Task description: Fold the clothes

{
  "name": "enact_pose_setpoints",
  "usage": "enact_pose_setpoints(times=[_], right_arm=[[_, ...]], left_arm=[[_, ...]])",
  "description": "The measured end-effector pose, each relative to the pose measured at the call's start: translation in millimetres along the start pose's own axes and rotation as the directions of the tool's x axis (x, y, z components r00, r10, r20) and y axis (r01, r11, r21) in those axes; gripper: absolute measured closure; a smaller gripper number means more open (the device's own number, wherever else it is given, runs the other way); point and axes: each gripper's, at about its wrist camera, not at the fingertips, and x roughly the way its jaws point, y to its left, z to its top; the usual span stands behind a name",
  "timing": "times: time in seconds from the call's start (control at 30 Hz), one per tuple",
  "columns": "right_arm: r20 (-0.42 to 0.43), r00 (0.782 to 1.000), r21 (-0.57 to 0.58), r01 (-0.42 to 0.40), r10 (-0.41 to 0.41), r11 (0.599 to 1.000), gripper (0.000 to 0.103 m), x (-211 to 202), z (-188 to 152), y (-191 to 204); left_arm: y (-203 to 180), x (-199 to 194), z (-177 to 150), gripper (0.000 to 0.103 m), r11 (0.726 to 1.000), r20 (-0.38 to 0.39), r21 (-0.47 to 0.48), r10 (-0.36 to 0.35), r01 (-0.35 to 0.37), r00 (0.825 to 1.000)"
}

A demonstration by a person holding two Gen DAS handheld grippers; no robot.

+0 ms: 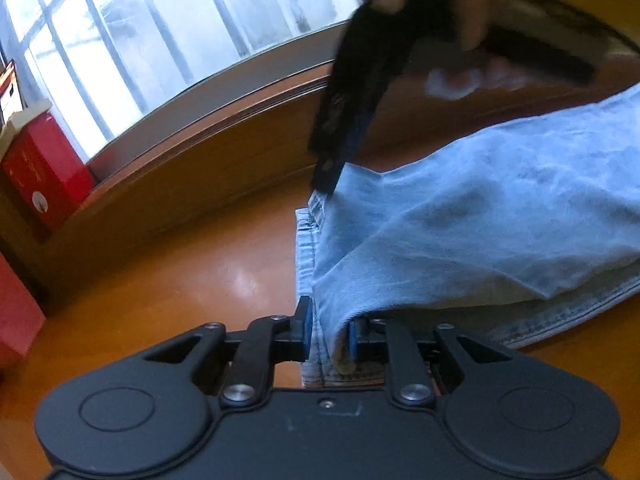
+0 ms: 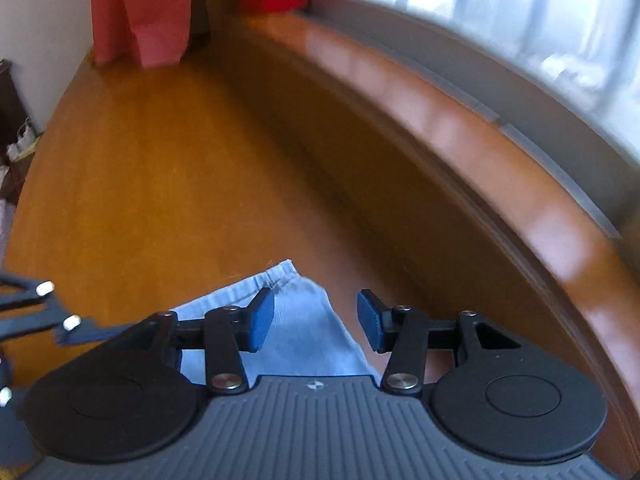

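Left wrist view: left tongs [image 1: 329,332] clamped on a bunched edge of the light-blue jeans [image 1: 460,232], which lie partly folded on the orange worktop [image 1: 192,264]. Right tongs [image 2: 316,322] gape open above a denim corner, gripping nothing. My read: the fold is half laid. Keep the left pinch firm, get the right tongs onto the matching hem, and lower both evenly. Most of the jeans run out of frame; right tongs blurred in the left view.

— Jeans [image 1: 460,220]: pale blue denim, soft, matt, stitched hem. Table [image 1: 200,280]?
— Orange-brown wood, glossy, smooth. Left gripper [image 1: 328,330]: matt blk plastic, metal rivets, blue pads [image 2: 262,320] look ribbed.
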Motion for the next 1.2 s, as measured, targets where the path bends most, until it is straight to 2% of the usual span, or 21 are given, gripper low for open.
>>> enact_pose_setpoints(times=[0.07, 0.1, 0.13, 0.17, 0.23, 0.33, 0.43, 0.53, 0.57, 0.63, 0.73, 0.83, 0.9, 1.03, 1.1, 1.13, 1.17, 1.2], right_arm=[[-0.041, 0.997, 0.017, -0.065, 0.066, 0.998, 0.055, 16.8, 6.1, -4.5], [-0.052, 0.995, 0.016, -0.088, 0.089, 0.996, 0.063, 21.1, 7.2, -3.1], [-0.054, 0.993, -0.004, -0.103, 0.103, 0.995, 0.079, 23.6, 8.1, -0.9], [-0.021, 0.994, -0.026, -0.109, 0.109, 0.994, 0.087, 17.1, 7.7, 3.1], [0.046, 0.991, -0.067, -0.122, 0.125, 0.99, 0.096, 3.9, 7.0, 10.5], [0.22, 0.947, 0.002, -0.238, 0.232, 0.971, 0.096, -19.4, 2.7, 0.7], [0.238, 0.948, 0.035, -0.226, 0.211, 0.974, 0.093, -5.0, -3.2, -2.5], [0.165, 0.97, 0.06, -0.192, 0.18, 0.98, 0.087, 29.3, -10.8, 3.4], [0.172, 0.97, 0.065, -0.185, 0.171, 0.981, 0.085, 32.3, -12.2, 6.1], [0.185, 0.971, 0.074, -0.17, 0.154, 0.983, 0.073, 37.8, -15.0, 11.4], [0.198, 0.97, 0.072, -0.157, 0.14, 0.985, 0.069, 35.7, -13.4, 10.5], [0.234, 0.967, 0.039, -0.115, 0.103, 0.993, 0.069, 23.1, -9.4, 15.9], [0.241, 0.967, -0.034, -0.077, 0.083, 0.996, 0.069, 13.4, -7.4, 24.9], [0.166, 0.985, -0.153, -0.024, 0.05, 0.988, 0.067, 12.7, 0.3, 30.6], [0.162, 0.984, -0.167, -0.043, 0.07, 0.985, 0.061, 13.6, 1.8, 30.6], [0.159, 0.984, -0.174, -0.052, 0.08, 0.983, 0.061, 14.1, 2.5, 30.5], [0.157, 0.983, -0.181, -0.062, 0.091, 0.982, 0.061, 14.6, 3.3, 30.5], [0.154, 0.983, -0.188, -0.071, 0.101, 0.98, 0.071, 15.1, 4.0, 30.5]], left_arm=[[-0.4, -1.6, -1.1, 0.09, 1.0, 0.004, 0.0, 0.014, -0.014, 1.0], [0.4, -3.4, -1.3, 0.092, 1.0, 0.008, -0.003, 0.026, -0.026, 1.0], [1.1, -5.2, -1.5, 0.093, 0.999, 0.013, -0.007, 0.037, -0.037, 0.999], [1.8, -7.0, -1.7, 0.093, 0.999, 0.017, -0.01, 0.049, -0.049, 0.999], [6.0, -15.1, 0.8, 0.092, 0.997, 0.032, -0.026, 0.073, -0.072, 0.997], [9.0, -24.7, 2.5, 0.089, 0.992, 0.038, -0.033, 0.122, -0.12, 0.992], [4.8, -27.1, -3.4, 0.08, 0.987, 0.017, 0.016, 0.157, -0.157, 0.987], [6.5, -24.3, -13.9, 0.08, 0.985, -0.038, 0.03, 0.171, -0.17, 0.985], [9.0, -24.9, -17.3, 0.08, 0.982, -0.054, 0.033, 0.189, -0.188, 0.98], [14.8, -26.3, -23.6, 0.08, 0.972, -0.085, 0.036, 0.233, -0.23, 0.969], [30.1, -27.1, -31.0, 0.08, 0.96, -0.124, 0.008, 0.278, -0.279, 0.953], [40.1, -26.5, -32.8, 0.08, 0.957, -0.15, -0.031, 0.28, -0.287, 0.948], [39.0, -27.2, -31.8, 0.08, 0.958, -0.149, -0.035, 0.276, -0.284, 0.95], [36.0, -30.0, -27.2, 0.08, 0.968, -0.132, -0.059, 0.233, -0.242, 0.963], [34.2, -28.5, -26.3, 0.08, 0.971, -0.13, -0.062, 0.22, -0.229, 0.967], [34.0, -28.4, -26.2, 0.08, 0.972, -0.128, -0.061, 0.218, -0.227, 0.968], [33.8, -28.2, -26.1, 0.08, 0.973, -0.125, -0.06, 0.216, -0.224, 0.968], [33.2, -29.3, -27.1, 0.08, 0.973, -0.125, -0.061, 0.212, -0.221, 0.969]])
